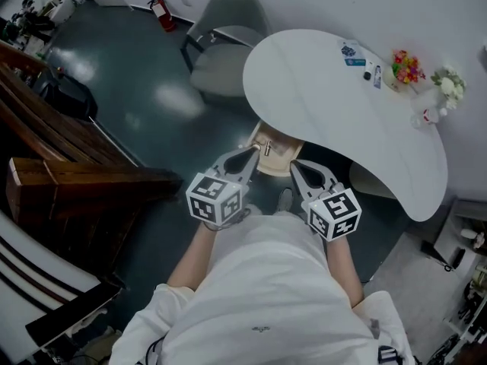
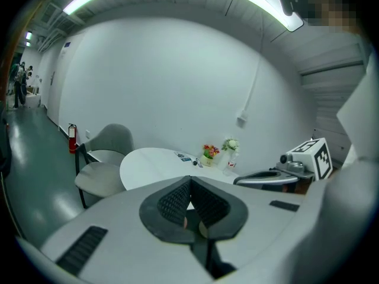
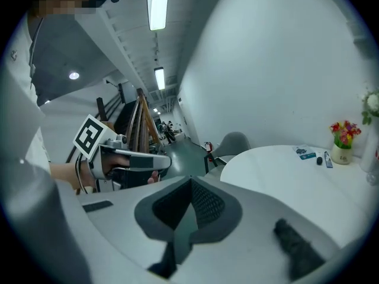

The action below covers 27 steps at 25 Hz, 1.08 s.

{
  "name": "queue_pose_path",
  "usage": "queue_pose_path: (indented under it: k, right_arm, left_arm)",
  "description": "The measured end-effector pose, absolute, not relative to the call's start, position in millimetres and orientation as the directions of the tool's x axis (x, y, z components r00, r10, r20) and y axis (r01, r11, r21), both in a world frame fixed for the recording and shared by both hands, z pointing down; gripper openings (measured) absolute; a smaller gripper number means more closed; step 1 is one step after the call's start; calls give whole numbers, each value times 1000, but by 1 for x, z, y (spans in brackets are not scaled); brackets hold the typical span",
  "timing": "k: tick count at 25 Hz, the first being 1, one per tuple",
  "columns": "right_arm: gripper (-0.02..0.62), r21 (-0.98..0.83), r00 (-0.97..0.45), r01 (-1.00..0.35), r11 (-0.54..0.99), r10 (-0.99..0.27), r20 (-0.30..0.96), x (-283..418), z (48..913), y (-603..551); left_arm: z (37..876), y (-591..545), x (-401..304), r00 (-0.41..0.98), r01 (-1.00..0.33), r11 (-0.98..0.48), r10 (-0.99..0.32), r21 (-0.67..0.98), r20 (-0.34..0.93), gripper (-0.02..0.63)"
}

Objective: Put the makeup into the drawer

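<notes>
A few small makeup items (image 1: 376, 75) lie on the far side of the white table (image 1: 319, 97), just beside a pot of bright flowers (image 1: 406, 67). Under the table's near edge a pale drawer (image 1: 278, 163) stands open, with one small slim thing inside, too small to name. The left gripper (image 1: 254, 151) and right gripper (image 1: 295, 166) hover at the drawer, both clenched empty, well apart from the makeup items

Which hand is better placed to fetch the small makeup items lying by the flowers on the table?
Probably the right gripper: the makeup lies toward its side of the table. It and the left gripper are both shut, empty.
</notes>
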State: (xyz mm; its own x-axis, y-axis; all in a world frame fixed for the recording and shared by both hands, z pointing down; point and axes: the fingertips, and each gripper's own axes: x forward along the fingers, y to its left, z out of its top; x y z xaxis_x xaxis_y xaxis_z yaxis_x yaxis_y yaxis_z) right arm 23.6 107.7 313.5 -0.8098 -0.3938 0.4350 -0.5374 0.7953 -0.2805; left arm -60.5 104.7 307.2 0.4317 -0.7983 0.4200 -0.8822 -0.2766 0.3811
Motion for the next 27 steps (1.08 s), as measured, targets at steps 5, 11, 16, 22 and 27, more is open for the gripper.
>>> queue_pose_path:
  k: [5,11,16,22,27]
  right_arm:
    - [11,-262,-810,-526,809,-382,444,16,316,114]
    - [11,-263,-804,-537,802,-391,449,15,318,114]
    - [11,-271,-801,-542,795,-392,452,15,319,114]
    - [11,-271,-797,-546,793,-392,459,14,323,116]
    - [11,-268,-793,-548,792,-391,466,12,324,121]
  left_arm:
    - [304,99,-71,413,-892,-266,-808,366,420,9]
    - [302,90,-82,399,-898,-255,-815,359,420,9]
    - [303,89,-76,411,-895,-266,-803,358,431,9]
    - [306,91,-69,425,-890,-278,-794,362,434,9]
    - [307,96,-69,429,-887,-278,-791,368,436,9]
